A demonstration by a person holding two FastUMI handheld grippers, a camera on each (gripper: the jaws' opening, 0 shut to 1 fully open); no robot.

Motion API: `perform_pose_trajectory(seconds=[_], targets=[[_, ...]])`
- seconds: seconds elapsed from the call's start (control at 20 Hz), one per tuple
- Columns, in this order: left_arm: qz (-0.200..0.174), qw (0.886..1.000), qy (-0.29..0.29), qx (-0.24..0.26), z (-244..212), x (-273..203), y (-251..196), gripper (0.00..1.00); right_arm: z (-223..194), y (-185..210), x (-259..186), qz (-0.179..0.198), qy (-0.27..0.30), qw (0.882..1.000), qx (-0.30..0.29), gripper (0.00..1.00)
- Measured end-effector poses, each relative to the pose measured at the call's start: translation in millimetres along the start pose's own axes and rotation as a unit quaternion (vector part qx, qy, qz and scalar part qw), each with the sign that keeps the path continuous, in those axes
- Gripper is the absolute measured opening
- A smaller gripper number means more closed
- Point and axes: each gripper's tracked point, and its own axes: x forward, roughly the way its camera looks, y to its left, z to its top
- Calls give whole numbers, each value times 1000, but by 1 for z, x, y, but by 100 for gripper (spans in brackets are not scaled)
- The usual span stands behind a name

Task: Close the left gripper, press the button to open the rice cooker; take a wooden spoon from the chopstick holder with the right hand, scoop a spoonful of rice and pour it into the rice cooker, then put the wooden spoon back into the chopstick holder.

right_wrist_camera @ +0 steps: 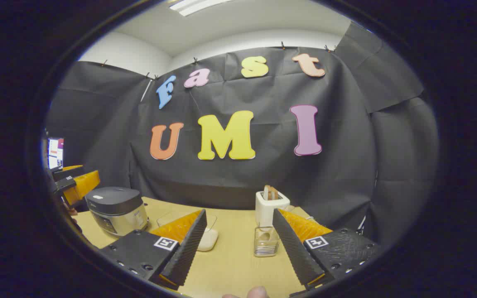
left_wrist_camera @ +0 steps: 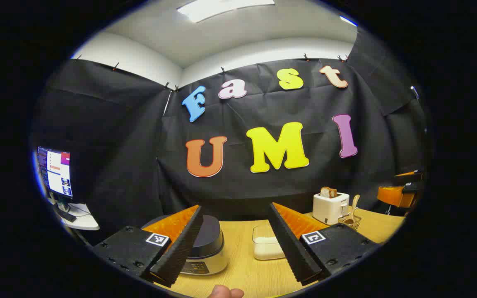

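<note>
The rice cooker (left_wrist_camera: 205, 248) (right_wrist_camera: 116, 209), silver with a dark lid that is down, stands at the table's left. Right of it sits a clear container of white rice (left_wrist_camera: 267, 246) (right_wrist_camera: 207, 236). A wooden spoon (left_wrist_camera: 353, 205) stands upright in the wire chopstick holder (left_wrist_camera: 351, 221) (right_wrist_camera: 266, 242), in front of the toaster. My left gripper (left_wrist_camera: 235, 276) (right_wrist_camera: 75, 182) is open, held above the near table edge, with the cooker behind its left finger. My right gripper (right_wrist_camera: 240, 280) (left_wrist_camera: 400, 192) is open too, nothing between its fingers, short of the holder.
A white toaster (left_wrist_camera: 329, 207) (right_wrist_camera: 271, 205) with bread slices stands behind the holder. A monitor (left_wrist_camera: 55, 171) sits on a side desk at far left. The wooden table (left_wrist_camera: 242, 265) ends at the black cloth wall. A thumb tip (left_wrist_camera: 224, 293) shows at the bottom edge.
</note>
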Motion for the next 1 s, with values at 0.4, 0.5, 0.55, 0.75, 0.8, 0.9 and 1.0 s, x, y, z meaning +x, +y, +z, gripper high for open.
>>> perform_pose_trajectory(seconds=[0.4, 0.5, 0.55, 0.75, 0.8, 0.9, 1.0], targets=[[22, 1000, 1, -3, -1, 7, 28, 100, -5, -11, 13, -16, 9, 1000, 23, 95], [21, 1000, 9, -2, -6, 7, 30, 100, -5, -11, 15, -18, 7, 1000, 18, 95], [22, 1000, 11, -2, -7, 7, 32, 100, -5, -12, 14, -20, 5, 1000, 15, 95], [18, 1000, 18, -6, -17, 9, 34, 100, -8, -14, 15, -22, 6, 1000, 19, 95], [20, 1000, 23, -8, -21, 8, 37, 100, -11, -13, 14, -21, 7, 1000, 22, 95], [25, 999, 28, -10, -24, 6, 42, 100, -16, -12, 15, -18, 11, 1000, 22, 95], [31, 999, 32, -5, -24, 5, 50, 100, -20, -11, 18, -17, 15, 1000, 20, 95]])
